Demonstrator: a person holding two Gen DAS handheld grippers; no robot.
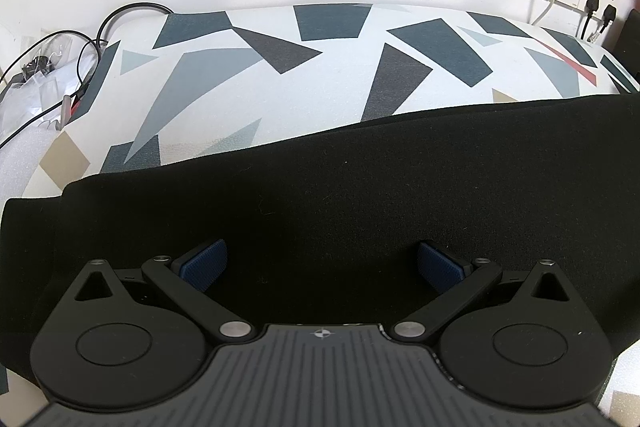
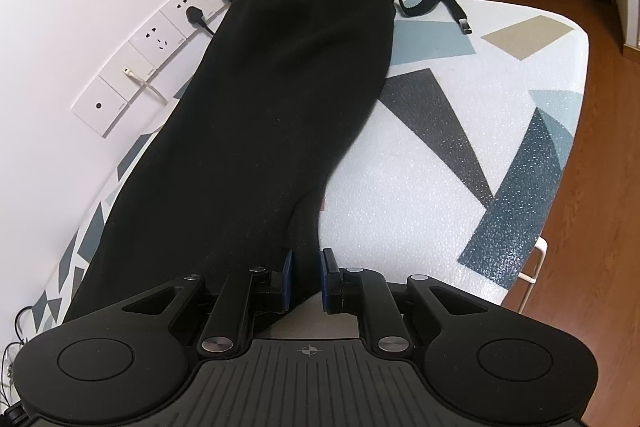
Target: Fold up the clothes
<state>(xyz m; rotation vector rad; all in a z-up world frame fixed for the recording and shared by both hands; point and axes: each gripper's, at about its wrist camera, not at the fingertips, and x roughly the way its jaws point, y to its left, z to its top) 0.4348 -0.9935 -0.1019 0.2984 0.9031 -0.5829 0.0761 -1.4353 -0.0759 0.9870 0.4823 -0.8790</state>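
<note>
Right gripper [image 2: 306, 277] pinches the edge of the black garment [image 2: 256, 131], which lies along the patterned table [image 2: 460, 167]. Left gripper [image 1: 322, 263] hangs spread wide over the cloth, gripping nothing.

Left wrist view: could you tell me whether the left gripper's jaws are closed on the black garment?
No, the left gripper stands wide open, its blue pads far apart above the black garment.

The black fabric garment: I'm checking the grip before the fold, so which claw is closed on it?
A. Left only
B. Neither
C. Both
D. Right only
D: the right claw pinches the edge of the black fabric garment between its blue pads, while the left claw stands wide open over it.
</note>
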